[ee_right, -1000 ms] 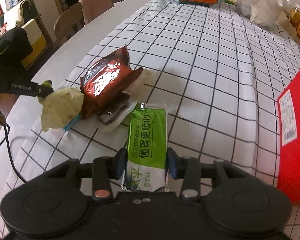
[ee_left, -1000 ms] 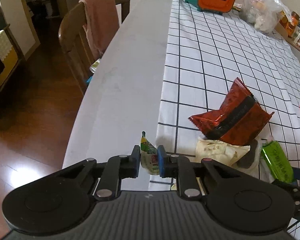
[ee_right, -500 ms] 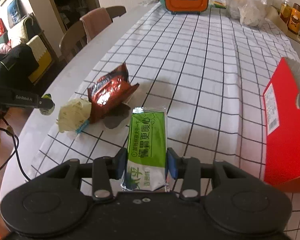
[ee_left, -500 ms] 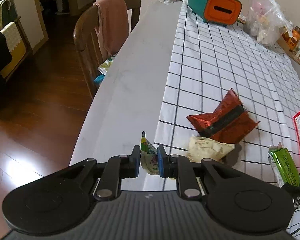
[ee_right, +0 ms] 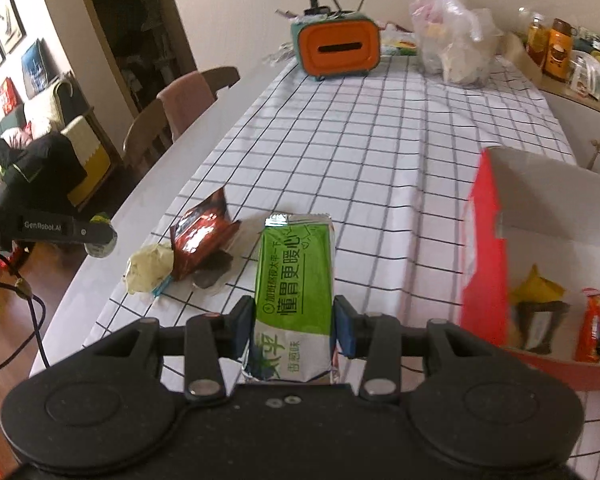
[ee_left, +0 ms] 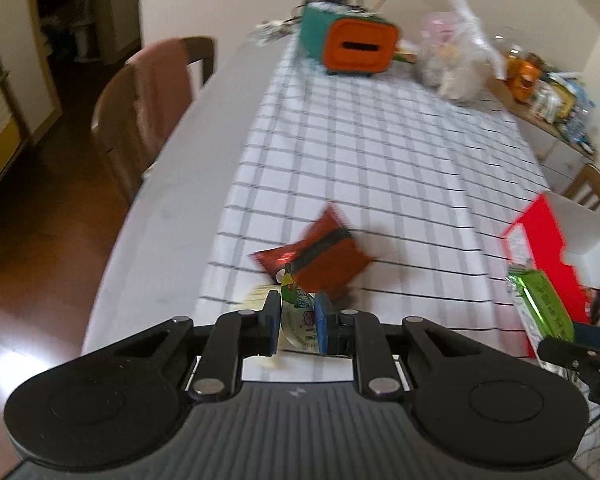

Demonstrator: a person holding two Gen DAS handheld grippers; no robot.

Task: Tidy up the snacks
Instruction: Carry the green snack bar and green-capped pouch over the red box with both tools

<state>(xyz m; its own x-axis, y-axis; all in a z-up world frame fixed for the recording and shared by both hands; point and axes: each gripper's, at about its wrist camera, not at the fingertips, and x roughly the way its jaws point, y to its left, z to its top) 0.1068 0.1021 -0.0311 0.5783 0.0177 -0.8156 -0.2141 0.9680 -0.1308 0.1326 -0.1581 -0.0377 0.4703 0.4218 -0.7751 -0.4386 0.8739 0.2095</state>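
Note:
My left gripper point(ee_left: 297, 320) is shut on a small green and white sachet point(ee_left: 299, 312), held above the table's near left corner. My right gripper point(ee_right: 295, 320) is shut on a green and white snack packet point(ee_right: 296, 276), lifted above the cloth; it also shows in the left wrist view point(ee_left: 540, 306). A red-brown foil snack bag point(ee_right: 200, 240) and a pale yellow packet point(ee_right: 148, 268) lie on the checked tablecloth point(ee_right: 380, 152). An open red box point(ee_right: 540, 248) at the right holds several snacks.
An orange and teal box point(ee_right: 336, 46) and a clear plastic bag point(ee_right: 456, 48) stand at the far end. A side counter with jars point(ee_right: 556, 52) is at the far right. A wooden chair with a pink cloth point(ee_left: 156, 92) stands at the left.
Both grippers have risen and swung right with their packets. The red box has come much further into the right wrist view, showing its inside. The left view is blurred by motion.

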